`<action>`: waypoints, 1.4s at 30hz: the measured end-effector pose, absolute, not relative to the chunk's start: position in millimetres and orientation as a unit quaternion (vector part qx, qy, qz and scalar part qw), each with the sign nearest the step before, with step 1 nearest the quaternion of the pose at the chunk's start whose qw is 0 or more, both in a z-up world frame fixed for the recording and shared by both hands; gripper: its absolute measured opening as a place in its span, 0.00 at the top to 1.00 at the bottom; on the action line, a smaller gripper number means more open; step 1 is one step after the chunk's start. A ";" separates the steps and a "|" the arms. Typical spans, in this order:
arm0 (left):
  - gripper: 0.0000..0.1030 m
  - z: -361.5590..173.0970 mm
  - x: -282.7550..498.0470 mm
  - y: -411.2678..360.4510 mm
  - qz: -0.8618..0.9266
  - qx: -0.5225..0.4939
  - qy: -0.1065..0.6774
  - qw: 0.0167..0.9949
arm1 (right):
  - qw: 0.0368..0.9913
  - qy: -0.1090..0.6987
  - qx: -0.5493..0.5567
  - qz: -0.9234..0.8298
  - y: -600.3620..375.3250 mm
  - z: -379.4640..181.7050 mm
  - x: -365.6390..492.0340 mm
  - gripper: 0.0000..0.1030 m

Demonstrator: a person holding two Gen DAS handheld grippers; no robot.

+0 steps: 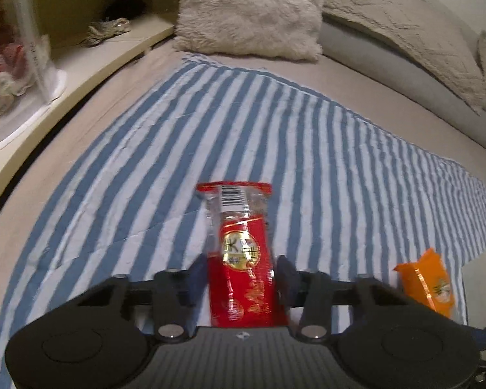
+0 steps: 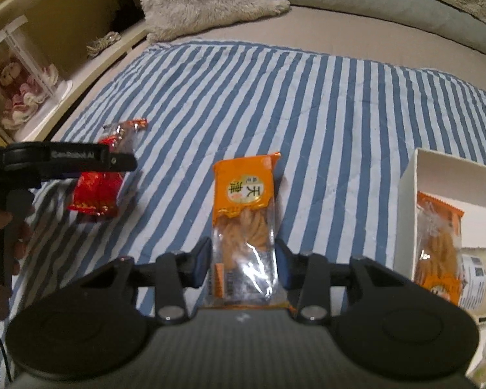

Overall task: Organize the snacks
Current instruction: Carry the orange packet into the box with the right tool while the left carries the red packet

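A red snack packet point(image 1: 239, 227) with a clear top and a barcode stands between the pads of my left gripper point(image 1: 242, 269), which is shut on its lower half. The right wrist view shows that gripper point(image 2: 123, 162) from the side, clamped across the red packet point(image 2: 95, 194) over the striped cloth. My right gripper point(image 2: 243, 259) is shut on an orange packet of twisted biscuits point(image 2: 243, 201), which points away from the camera. The left wrist view catches that orange packet point(image 1: 427, 282) at the lower right.
A blue and white striped cloth point(image 1: 243, 129) covers the bed. A white box point(image 2: 408, 194) at the right holds another orange packet point(image 2: 437, 249) and a pale packet point(image 2: 479, 278). A fluffy pillow point(image 1: 252, 13) lies at the far end, and a shelf with a cased doll point(image 1: 3, 58) at the left. A person's hand point(image 2: 3, 227) holds the left gripper's handle.
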State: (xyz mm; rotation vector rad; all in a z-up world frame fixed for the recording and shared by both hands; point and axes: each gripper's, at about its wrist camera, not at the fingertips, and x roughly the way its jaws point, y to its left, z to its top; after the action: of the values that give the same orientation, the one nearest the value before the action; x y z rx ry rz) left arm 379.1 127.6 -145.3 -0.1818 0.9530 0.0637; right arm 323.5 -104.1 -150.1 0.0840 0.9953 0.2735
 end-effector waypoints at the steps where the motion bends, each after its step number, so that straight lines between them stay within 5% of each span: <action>1: 0.57 -144.8 377.7 129.2 0.029 -0.091 0.458 0.884 | 0.870 0.473 0.040 0.132 -104.8 -148.2 322.5 0.55; 42: 0.63 -30.2 276.1 -30.4 -0.119 -0.038 0.365 0.923 | 0.936 0.343 0.060 0.060 -253.5 -33.4 215.4 0.56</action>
State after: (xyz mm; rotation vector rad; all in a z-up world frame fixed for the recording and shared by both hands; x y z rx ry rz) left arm 276.1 -30.4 -30.2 -0.0788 0.7497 -0.2433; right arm 215.4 -253.5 -33.4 0.1234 0.7008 0.1223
